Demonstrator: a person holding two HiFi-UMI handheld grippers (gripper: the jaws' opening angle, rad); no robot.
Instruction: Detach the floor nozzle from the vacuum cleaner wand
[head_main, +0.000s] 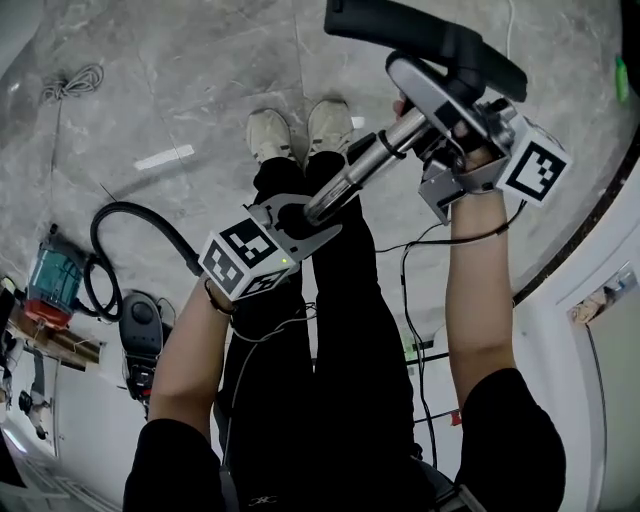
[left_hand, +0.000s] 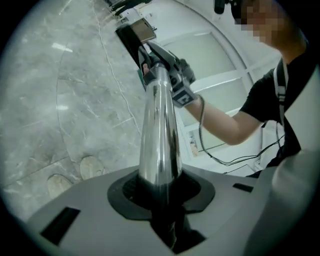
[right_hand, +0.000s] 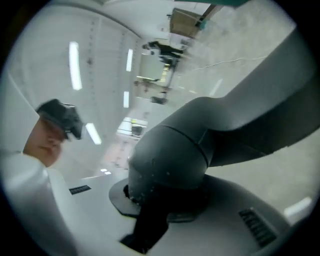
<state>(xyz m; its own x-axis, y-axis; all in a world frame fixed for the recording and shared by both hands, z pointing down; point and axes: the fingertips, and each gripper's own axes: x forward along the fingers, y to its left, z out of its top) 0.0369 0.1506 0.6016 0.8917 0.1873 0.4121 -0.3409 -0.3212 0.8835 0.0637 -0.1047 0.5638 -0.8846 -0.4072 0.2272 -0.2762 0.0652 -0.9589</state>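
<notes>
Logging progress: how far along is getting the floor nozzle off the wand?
Done: both grips are set, left gripper on the chrome wand, right gripper on the grey neck of the floor nozzle. In hand: the pair is held up above the floor. Left: the separation itself; wand and nozzle still look joined.

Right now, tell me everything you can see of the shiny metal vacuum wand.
The wand is a round, mirror-bright chrome tube with a dark ring partway along. It is held off the floor and slants across the head view above the person's shoes. The left claw is closed around its near end. Its far end runs into a grey plastic neck leading to the black floor nozzle, and the right claw grips that neck. Wand and neck look joined.
</notes>
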